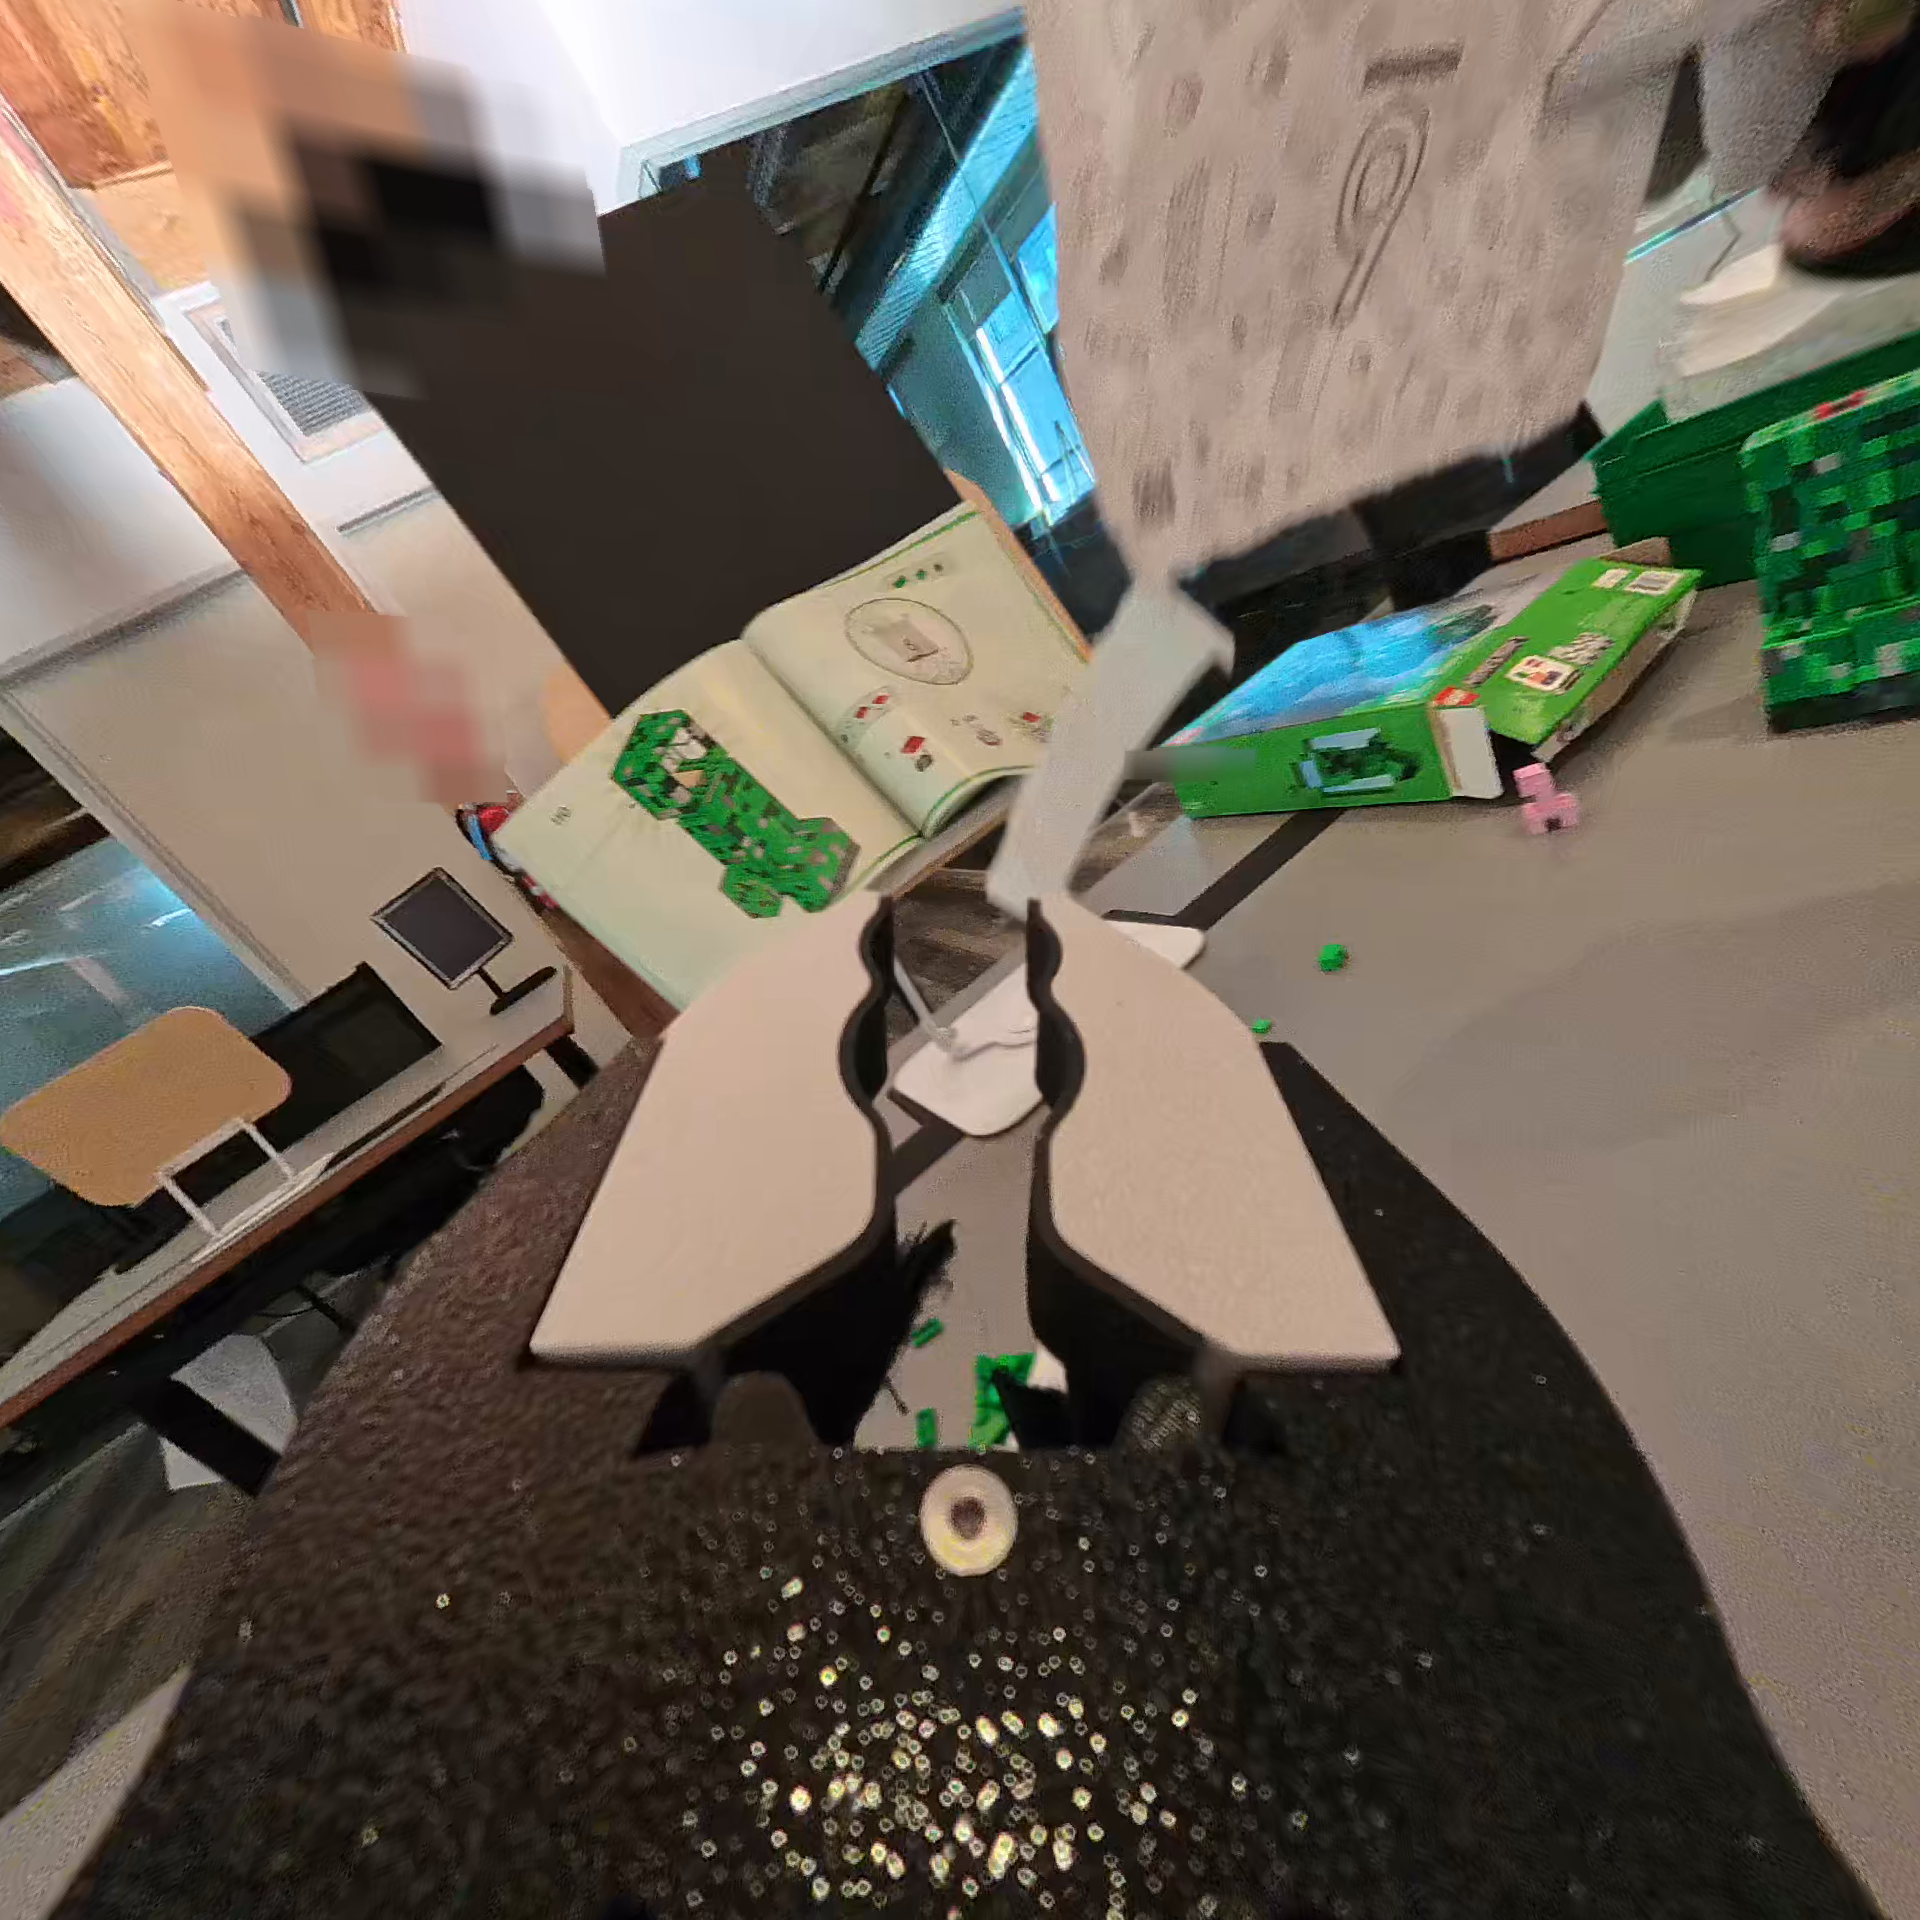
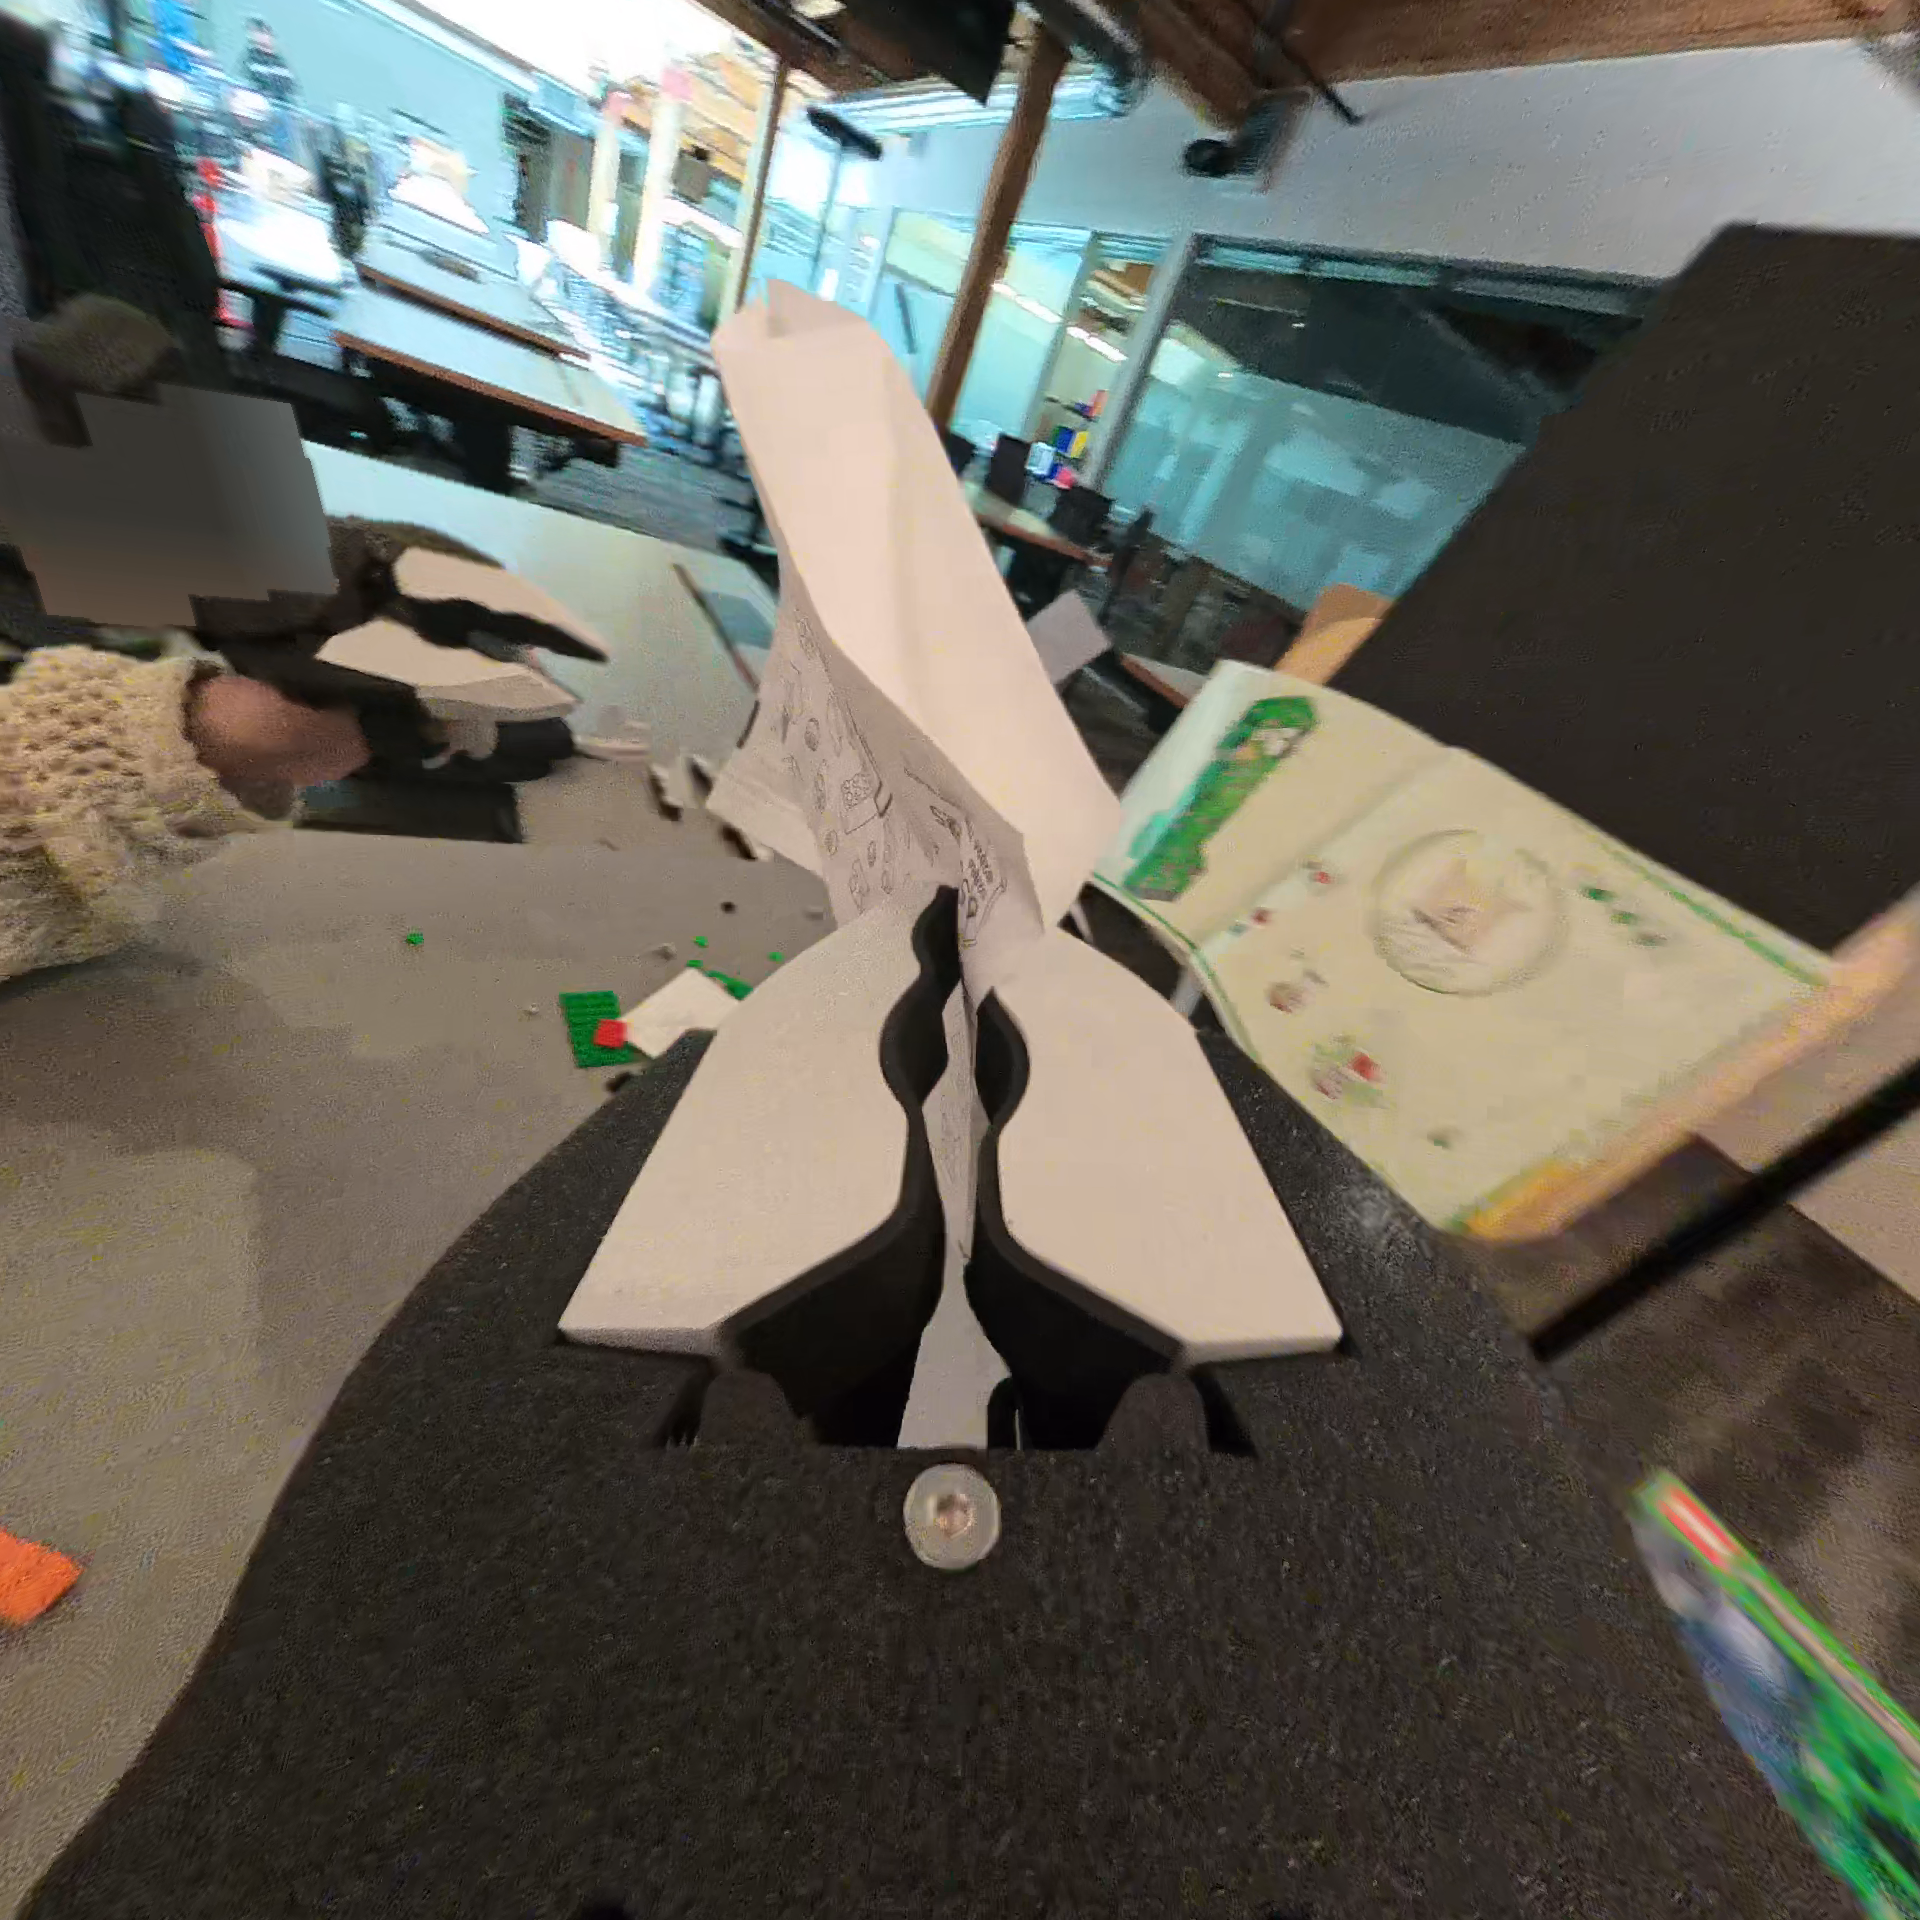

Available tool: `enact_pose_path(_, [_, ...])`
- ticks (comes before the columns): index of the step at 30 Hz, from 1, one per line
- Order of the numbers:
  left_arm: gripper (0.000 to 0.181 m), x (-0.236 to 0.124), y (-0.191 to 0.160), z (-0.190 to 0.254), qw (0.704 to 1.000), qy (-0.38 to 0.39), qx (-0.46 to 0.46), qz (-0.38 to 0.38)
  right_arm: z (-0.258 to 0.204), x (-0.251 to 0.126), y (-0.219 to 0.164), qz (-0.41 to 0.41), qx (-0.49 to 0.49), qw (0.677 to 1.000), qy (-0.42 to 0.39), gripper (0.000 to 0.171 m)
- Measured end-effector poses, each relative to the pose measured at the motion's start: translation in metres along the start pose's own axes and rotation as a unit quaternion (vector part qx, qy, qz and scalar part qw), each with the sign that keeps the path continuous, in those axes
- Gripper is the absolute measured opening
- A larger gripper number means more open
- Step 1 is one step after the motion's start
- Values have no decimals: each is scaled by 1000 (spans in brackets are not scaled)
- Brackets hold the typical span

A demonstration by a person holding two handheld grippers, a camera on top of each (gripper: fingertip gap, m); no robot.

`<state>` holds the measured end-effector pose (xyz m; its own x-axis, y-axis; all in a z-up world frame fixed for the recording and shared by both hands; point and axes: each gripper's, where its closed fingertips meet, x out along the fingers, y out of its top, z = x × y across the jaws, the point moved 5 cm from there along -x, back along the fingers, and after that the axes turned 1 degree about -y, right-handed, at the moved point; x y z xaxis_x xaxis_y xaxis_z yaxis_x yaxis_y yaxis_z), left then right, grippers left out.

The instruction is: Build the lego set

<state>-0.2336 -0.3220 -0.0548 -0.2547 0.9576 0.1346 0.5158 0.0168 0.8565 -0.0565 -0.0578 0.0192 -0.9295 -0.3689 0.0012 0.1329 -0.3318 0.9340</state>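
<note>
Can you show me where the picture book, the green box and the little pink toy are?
Picture book [image 1: 831, 727]: left wrist view, on its open pages.
Green box [image 1: 1340, 764]: left wrist view, on its front side.
Little pink toy [image 1: 1545, 798]: left wrist view, on its body.

both views are bright and evenly lit, with cool daylight from glass walls at the upper middle of each frame. shadows on the grey bench [image 1: 1558, 1091] are soft. wide-angle distortion bends straight lines at the edges. motion blur smears the white paper bag [image 2: 894, 644] and the instruction book [image 2: 1455, 935]. glare speckles the black tool body [image 1: 935, 1766] at the lower centre.
</note>
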Motion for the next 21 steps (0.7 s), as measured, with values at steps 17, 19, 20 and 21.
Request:
enact_pose_path(17, [1, -8, -47, 69, 999, 14, -8, -48, 148, -438, -60, -37, 73, 748, -659, 0])
enact_pose_path(19, [1, -8, -50, 67, 998, 18, -19, -54, 153, -447, -87, -74, 97, 744, -657, 0])
enact_pose_path(20, [1, -8, -52, 67, 998, 18, -25, -58, 157, -447, -103, -99, 114, 750, -644, 0])
enact_pose_path(21, [1, -9, -54, 66, 997, 18, -30, -62, 160, -446, -119, -135, 127, 748, -638, 0])
